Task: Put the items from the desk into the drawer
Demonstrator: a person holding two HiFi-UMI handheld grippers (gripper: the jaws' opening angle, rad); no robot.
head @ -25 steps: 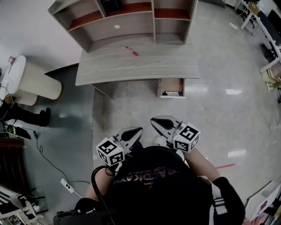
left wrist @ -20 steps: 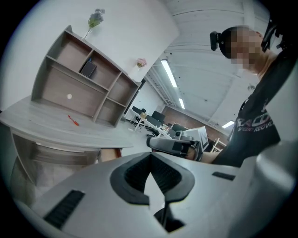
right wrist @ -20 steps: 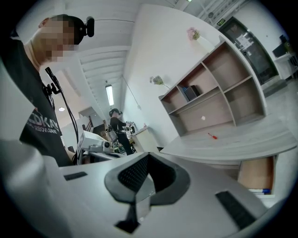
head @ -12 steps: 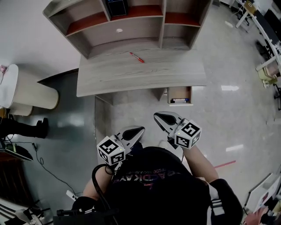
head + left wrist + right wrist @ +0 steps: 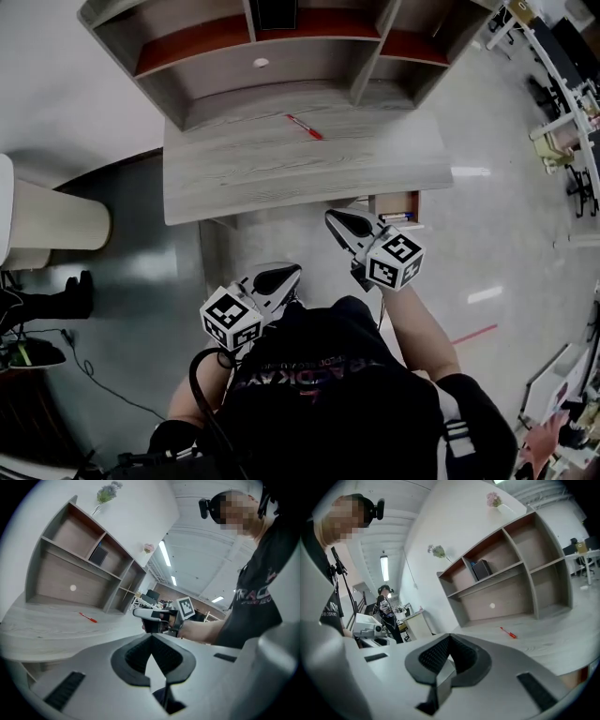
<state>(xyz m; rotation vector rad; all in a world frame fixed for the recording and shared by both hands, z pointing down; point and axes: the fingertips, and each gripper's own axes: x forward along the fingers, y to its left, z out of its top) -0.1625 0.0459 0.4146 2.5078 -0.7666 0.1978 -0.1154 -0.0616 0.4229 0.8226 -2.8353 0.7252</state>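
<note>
A red pen [image 5: 305, 127] lies on the grey wood desk [image 5: 234, 169], near the foot of the shelf unit; it also shows as a red pen [image 5: 87, 617] in the left gripper view and a red pen [image 5: 508, 633] in the right gripper view. Under the desk's right end the drawer [image 5: 405, 201] stands open with pens [image 5: 399, 217] inside. My right gripper [image 5: 336, 219] is shut and empty, its tip just before the desk edge beside the drawer. My left gripper [image 5: 286, 272] is also shut and empty, further back over the floor.
A shelf unit [image 5: 216, 66] stands on the back of the desk, with a dark box [image 5: 272, 11] on an upper shelf. A pale round bin [image 5: 47, 225] sits left of the desk. Other desks [image 5: 562, 122] stand at the right. A person [image 5: 386, 606] stands far off.
Both grippers have moved forward toward the desk. The right one now reaches the desk edge and covers part of the open drawer. Jaws stay shut.
</note>
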